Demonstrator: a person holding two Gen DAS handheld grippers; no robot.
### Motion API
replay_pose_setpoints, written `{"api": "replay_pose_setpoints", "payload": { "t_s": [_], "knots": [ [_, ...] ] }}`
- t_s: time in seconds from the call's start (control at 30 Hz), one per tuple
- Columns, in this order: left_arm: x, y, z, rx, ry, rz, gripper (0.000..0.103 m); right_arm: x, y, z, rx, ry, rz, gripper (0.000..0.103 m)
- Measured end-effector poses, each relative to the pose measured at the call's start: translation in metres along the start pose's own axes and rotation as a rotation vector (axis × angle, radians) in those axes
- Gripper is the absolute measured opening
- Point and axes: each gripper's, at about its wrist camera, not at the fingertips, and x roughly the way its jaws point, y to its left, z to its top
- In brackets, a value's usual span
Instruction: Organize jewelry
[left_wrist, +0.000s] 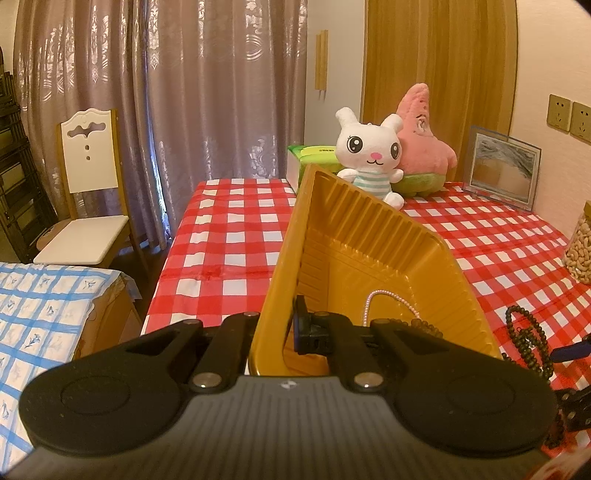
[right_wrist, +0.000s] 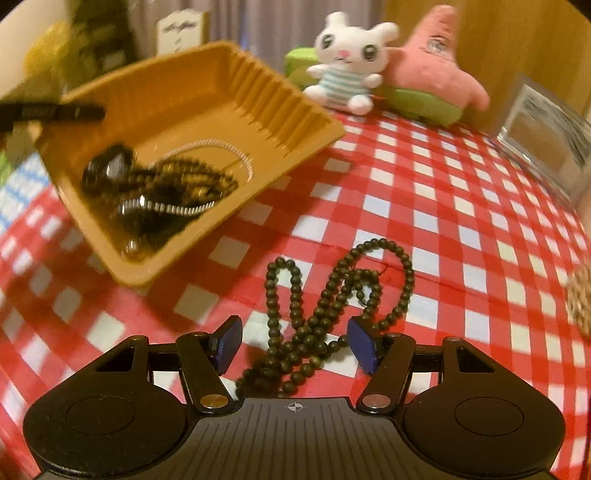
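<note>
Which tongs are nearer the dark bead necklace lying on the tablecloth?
Right. The right tongs straddle the dark bead necklace, open; the left tongs are off to its side, clamped on the gold tray's rim.

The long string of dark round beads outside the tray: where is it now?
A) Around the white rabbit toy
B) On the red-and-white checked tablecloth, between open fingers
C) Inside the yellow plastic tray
B: the long string of dark round beads lies on the red-and-white checked tablecloth, between the open fingers of the right hand-held gripper, untouched.

Tray tipped up on the table, beads lying loose beside it

The tray (right_wrist: 192, 122) sits left with a heap of necklaces (right_wrist: 166, 184) in it, a bead strand (right_wrist: 332, 295) on the tablecloth (right_wrist: 461, 221) to its right, and two plush toys (right_wrist: 351, 55) behind, a picture frame (left_wrist: 504, 166) further right.
</note>
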Motion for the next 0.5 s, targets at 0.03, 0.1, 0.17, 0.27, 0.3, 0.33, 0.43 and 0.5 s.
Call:
{"api": "replay_pose_setpoints", "payload": {
  "t_s": [0.03,0.1,0.17,0.27,0.3,0.33,0.43,0.5],
  "knots": [
    [0.000,0.000,0.000,0.001,0.000,0.000,0.006,0.003,0.002,-0.002,-0.034,0.012,-0.006,0.063],
    [0.000,0.000,0.000,0.001,0.001,0.002,0.006,0.007,0.003,-0.007,-0.076,0.029,-0.007,0.063],
    [0.000,0.000,0.000,-0.001,0.001,0.002,0.006,0.005,0.001,-0.010,-0.078,0.026,-0.002,0.060],
    [0.000,0.000,0.000,0.000,0.002,0.003,0.006,0.005,-0.006,-0.010,-0.044,0.041,0.018,0.048],
    [0.000,0.000,0.000,-0.001,0.002,0.003,0.006,0.005,-0.006,-0.009,-0.032,0.044,0.026,0.045],
    [0.000,0.000,0.000,0.001,0.001,0.003,0.006,0.005,-0.008,-0.009,-0.014,0.046,0.025,0.043],
    [0.001,0.000,0.000,0.001,0.001,0.004,0.006,0.004,-0.008,-0.005,0.015,0.051,0.005,0.037],
    [0.000,0.000,0.000,0.003,0.001,0.003,0.006,0.004,-0.010,-0.002,0.053,0.055,-0.005,0.037]
  ]
}}
